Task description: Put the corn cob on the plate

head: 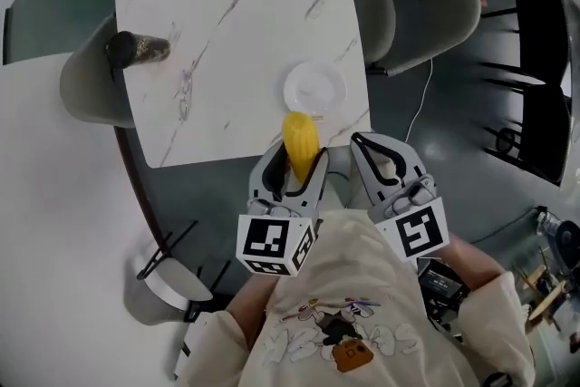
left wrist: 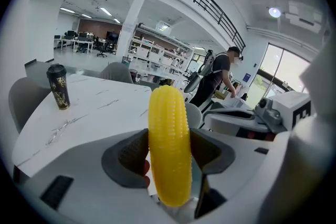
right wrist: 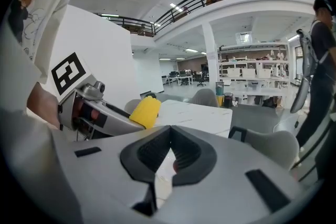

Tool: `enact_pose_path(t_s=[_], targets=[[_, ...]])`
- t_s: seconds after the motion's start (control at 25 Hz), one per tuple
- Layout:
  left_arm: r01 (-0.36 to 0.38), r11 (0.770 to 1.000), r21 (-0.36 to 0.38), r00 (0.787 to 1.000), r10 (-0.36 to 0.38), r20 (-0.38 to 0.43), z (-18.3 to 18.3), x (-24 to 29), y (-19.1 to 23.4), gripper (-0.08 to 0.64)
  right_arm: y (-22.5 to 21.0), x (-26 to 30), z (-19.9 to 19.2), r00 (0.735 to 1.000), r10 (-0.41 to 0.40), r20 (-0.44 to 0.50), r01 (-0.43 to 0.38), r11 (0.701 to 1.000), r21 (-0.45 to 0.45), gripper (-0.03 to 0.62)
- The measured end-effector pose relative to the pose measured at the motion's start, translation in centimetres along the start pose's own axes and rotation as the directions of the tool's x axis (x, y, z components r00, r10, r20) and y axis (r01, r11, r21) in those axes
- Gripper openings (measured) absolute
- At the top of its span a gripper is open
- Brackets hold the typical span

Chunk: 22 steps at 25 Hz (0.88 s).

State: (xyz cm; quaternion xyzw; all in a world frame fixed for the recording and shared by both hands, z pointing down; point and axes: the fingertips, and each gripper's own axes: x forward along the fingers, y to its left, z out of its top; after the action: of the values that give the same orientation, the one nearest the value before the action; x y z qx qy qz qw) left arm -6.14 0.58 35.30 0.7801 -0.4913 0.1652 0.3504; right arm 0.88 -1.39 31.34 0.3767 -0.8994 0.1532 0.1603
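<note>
Yellow corn cob (left wrist: 168, 134) clamped in left gripper (head: 295, 166); plate (head: 314, 89) visible only overhead

No words or numbers are showing legibly anywhere. The cube (head: 272, 242) near left and the cube (head: 419, 231) near right are carrying only square markers.

Bright, even indoor light falls from ceiling strip lamps (left wrist: 106, 11); shadows are soft. Both gripper views curve strongly, with black vignetted corners. Daylight glares through the far right window (left wrist: 282, 66). The head view is sharp and greyer.
</note>
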Motion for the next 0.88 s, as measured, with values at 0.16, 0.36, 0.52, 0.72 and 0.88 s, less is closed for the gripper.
enact_pose_path(t_s=[0.16, 0.36, 0.52, 0.72, 0.88], targets=[[0.000, 1.000, 0.012, 1.000, 0.000, -0.022, -0.8, 1.9, 0.5, 0.250, -0.8, 1.1, -1.7, 1.000, -0.011, -0.025, 0.012, 1.000, 0.014, 0.003], [-0.015, 1.000, 0.005, 0.999, 0.015, -0.045, -1.8, 4.2, 1.6, 0.250, -1.7, 2.5, -3.9, 0.998, 0.002, -0.067, 0.000, 1.000, 0.027, 0.003], [-0.035, 0.999, 0.003, 0.998, 0.035, -0.059, -2.8, 5.8, 2.5, 0.250, -2.2, 3.6, -5.6, 0.995, 0.016, -0.094, -0.012, 0.999, 0.043, 0.003], [-0.048, 0.999, -0.009, 0.996, 0.047, -0.082, -4.2, 7.3, 3.0, 0.250, -3.0, 4.7, -7.4, 0.992, 0.029, -0.127, -0.021, 0.998, 0.062, 0.003], [-0.052, 0.999, -0.008, 0.994, 0.051, -0.099, -5.1, 8.7, 3.6, 0.250, -4.0, 6.1, -8.9, 0.990, 0.026, -0.135, -0.016, 0.997, 0.074, 0.003]])
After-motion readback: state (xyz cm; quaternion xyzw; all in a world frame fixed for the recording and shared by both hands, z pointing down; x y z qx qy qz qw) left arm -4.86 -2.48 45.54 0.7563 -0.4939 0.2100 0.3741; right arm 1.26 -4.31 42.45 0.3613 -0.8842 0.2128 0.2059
